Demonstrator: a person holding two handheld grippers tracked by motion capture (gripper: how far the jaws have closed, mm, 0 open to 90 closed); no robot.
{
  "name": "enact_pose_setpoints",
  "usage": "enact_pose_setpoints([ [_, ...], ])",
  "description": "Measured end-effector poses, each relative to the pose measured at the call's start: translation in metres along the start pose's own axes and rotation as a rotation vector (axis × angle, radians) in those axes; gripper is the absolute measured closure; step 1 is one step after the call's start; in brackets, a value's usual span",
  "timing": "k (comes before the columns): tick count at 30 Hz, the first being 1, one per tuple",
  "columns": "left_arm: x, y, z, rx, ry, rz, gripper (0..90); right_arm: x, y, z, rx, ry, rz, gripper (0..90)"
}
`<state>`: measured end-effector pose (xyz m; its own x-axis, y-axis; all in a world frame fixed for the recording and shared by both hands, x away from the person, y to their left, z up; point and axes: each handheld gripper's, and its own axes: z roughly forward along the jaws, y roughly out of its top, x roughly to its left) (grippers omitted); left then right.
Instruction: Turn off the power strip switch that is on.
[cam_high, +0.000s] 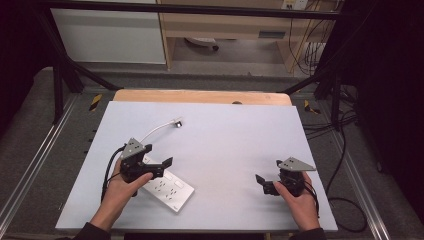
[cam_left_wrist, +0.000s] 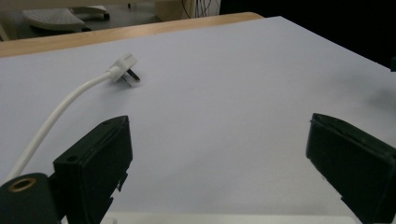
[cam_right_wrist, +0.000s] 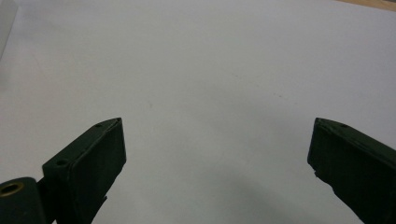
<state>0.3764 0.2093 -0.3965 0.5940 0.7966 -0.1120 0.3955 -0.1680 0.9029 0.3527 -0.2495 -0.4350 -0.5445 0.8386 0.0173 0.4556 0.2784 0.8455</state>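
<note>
- Your left gripper (cam_high: 159, 166) hangs over the far end of the flat white rectangular power strip (cam_high: 170, 187), which lies slantwise on the pale grey table top (cam_high: 225, 145) near its front left part.
- Its jaws stand wide apart with nothing between them; in the left gripper view a thin white edge of the strip shows just below them, and bare table lies in the gap.
- From under that gripper the strip's white cord (cam_high: 155, 130) curves away toward the back of the table and ends in a small white plug (cam_left_wrist: 125, 67).
- The plug lies on its side on the table, its dark prongs pointing toward the right of the left gripper view, well apart from the jaws.
- Your right gripper (cam_high: 265, 184) sits low over the front right part of the table, far from the strip.
- Its jaws are also spread wide and empty; in the right gripper view plain table surface lies between them.
- Your hands wrap each gripper body from behind.
</note>
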Motion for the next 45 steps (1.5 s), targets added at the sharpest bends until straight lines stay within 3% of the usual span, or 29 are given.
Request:
enact_pose_setpoints([
  [7, 0.001, 0.002, -0.004, -0.027, 0.014, -0.016, 6.5, 0.0, 0.0, 0.001, 0.002, -0.001, 0.001, 4.6],
  [14, 0.006, 0.01, -0.017, -0.058, 0.003, -0.029, 6.5, -0.001, 0.0, 0.001, 0.003, -0.002, 0.005, 4.6],
  [26, 0.016, 0.02, -0.038, -0.058, -0.003, -0.04, 6.2, -0.002, -0.001, 0.001, -0.002, -0.001, 0.014, 4.1],
  [45, 0.032, 0.018, -0.078, -0.065, 0.02, -0.046, 5.9, -0.003, -0.001, 0.0, -0.004, 0.015, 0.015, 3.0],
])
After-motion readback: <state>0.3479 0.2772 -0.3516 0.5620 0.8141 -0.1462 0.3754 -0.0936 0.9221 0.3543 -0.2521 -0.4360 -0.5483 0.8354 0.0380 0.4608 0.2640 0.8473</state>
